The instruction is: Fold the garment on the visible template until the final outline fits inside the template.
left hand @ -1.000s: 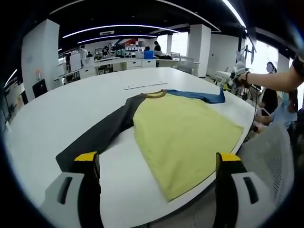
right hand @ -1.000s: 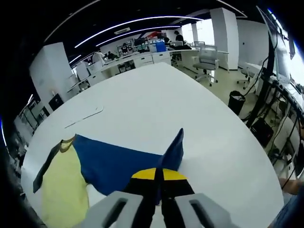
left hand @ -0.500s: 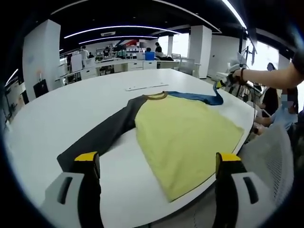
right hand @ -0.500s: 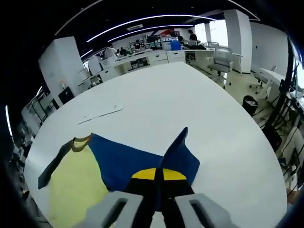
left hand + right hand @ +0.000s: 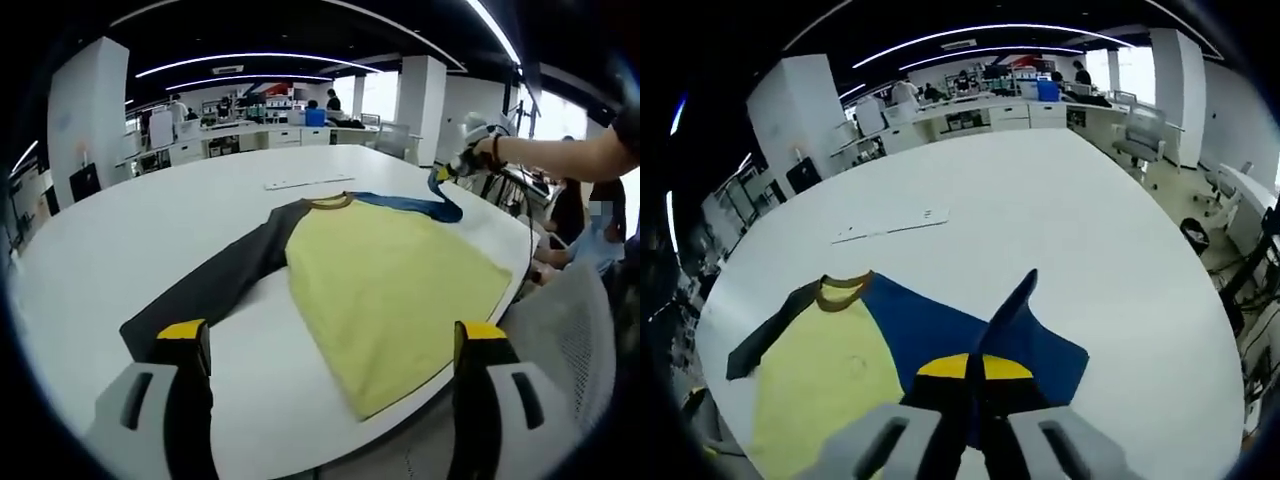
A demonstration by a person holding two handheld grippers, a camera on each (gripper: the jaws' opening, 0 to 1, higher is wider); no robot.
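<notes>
The garment lies flat on the white table (image 5: 130, 230): yellow body (image 5: 385, 280), dark grey sleeve (image 5: 215, 285), brown collar (image 5: 328, 201) and blue sleeve (image 5: 400, 203). My left gripper (image 5: 330, 335) is open and low over the near table edge, one jaw by the grey sleeve's cuff, the other past the yellow hem. My right gripper (image 5: 975, 367) is shut on the blue sleeve (image 5: 940, 325), holding its cuff up off the table beside the yellow body (image 5: 820, 375). In the left gripper view the right gripper (image 5: 462, 162) hangs above the sleeve's end, in a person's hand.
A thin white strip (image 5: 890, 224) lies on the table beyond the collar. A grey mesh chair (image 5: 570, 330) stands at the table's right edge, with a seated person (image 5: 600, 225) behind it. Desks and a swivel chair (image 5: 1143, 135) stand further back.
The right gripper has carried the blue sleeve's cuff inward, closer to the collar and the yellow body. The left gripper has stayed put.
</notes>
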